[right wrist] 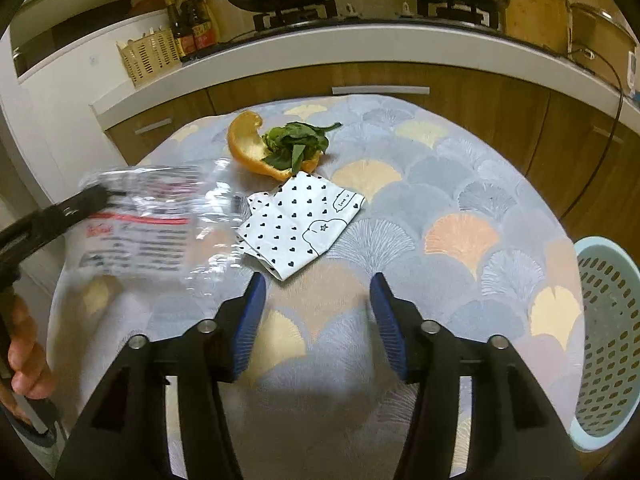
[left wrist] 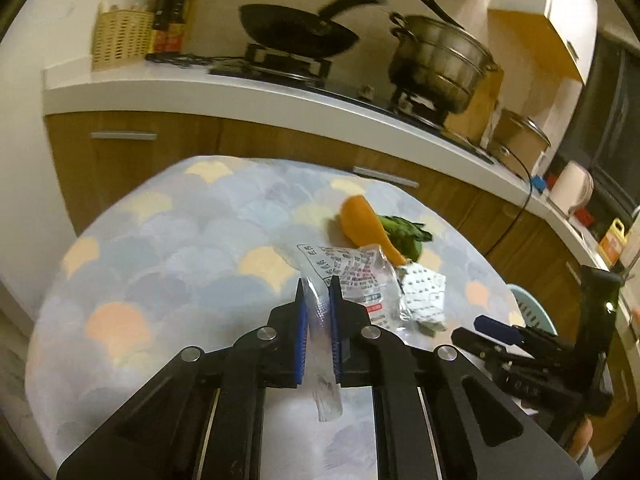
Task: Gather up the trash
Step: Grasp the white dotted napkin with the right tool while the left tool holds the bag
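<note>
The left gripper (left wrist: 318,292) is clamped on the clear plastic wrapper (right wrist: 156,216). The right gripper (right wrist: 318,296), jaws spread and empty, has the heart-print paper (right wrist: 300,220) just ahead, slightly left, and the basket (right wrist: 608,320) on its right.

I see the table (right wrist: 460,200) carrying orange peel (right wrist: 244,140), greens (right wrist: 296,140) and heart-print paper (right wrist: 300,220) near its far edge

1. Left gripper (left wrist: 318,286): black angular arms, blue ribbed pads inside the fingers, 4 round silver pins across the linkage.
2. Right gripper (right wrist: 318,280): same build, black w/ blue ribbed pads, 4 silver pins.
3. Left hand (right wrist: 24,360): bare skin, no sleeve visible.
</note>
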A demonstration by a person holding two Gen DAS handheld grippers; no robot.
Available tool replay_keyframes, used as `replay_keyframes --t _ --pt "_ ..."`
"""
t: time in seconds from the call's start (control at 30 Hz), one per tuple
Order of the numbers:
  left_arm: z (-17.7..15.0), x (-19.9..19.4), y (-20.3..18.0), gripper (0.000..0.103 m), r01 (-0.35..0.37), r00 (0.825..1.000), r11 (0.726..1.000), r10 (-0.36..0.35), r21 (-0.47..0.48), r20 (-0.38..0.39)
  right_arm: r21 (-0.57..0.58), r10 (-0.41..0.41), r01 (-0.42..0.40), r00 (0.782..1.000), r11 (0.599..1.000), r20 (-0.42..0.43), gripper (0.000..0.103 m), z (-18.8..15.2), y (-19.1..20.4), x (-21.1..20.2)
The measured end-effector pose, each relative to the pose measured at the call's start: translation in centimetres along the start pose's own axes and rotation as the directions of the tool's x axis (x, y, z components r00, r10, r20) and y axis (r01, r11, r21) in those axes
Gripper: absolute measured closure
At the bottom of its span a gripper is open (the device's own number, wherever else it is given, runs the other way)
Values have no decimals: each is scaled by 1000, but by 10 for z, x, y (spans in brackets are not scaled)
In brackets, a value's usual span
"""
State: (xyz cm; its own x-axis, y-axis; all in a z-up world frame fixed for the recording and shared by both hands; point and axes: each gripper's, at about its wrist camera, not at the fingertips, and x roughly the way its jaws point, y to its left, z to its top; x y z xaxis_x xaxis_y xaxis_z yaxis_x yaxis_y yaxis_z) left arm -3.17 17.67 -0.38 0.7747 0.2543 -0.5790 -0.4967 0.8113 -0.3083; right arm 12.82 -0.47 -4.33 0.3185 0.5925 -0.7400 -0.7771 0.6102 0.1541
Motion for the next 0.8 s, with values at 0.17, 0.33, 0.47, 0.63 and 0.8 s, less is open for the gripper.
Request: replay_keyframes --t 0.17,0.33,0.47,0.63,0.8 --pt "-7 -1 28 95 -30 999 997 32 -74 18 21 0 1 1000 1000 -27 32 12 6 10" --pt "-19 15 37 95 -63 998 995 64 -79 2 13 -22 23 998 1000 -56 27 20 21 23" --pt "-19 12 32 95 -58 998 997 59 -44 16 22 -72 75 993 997 -92 27 25 25 42" --pt "-20 14 36 95 -40 999 998 40 -52 3 10 -145 147 985 989 -94 50 32 31 51" --pt "-22 13 35 95 -22 1000 999 23 -49 11 30 -142 145 987 989 -81 74 31 24 42"
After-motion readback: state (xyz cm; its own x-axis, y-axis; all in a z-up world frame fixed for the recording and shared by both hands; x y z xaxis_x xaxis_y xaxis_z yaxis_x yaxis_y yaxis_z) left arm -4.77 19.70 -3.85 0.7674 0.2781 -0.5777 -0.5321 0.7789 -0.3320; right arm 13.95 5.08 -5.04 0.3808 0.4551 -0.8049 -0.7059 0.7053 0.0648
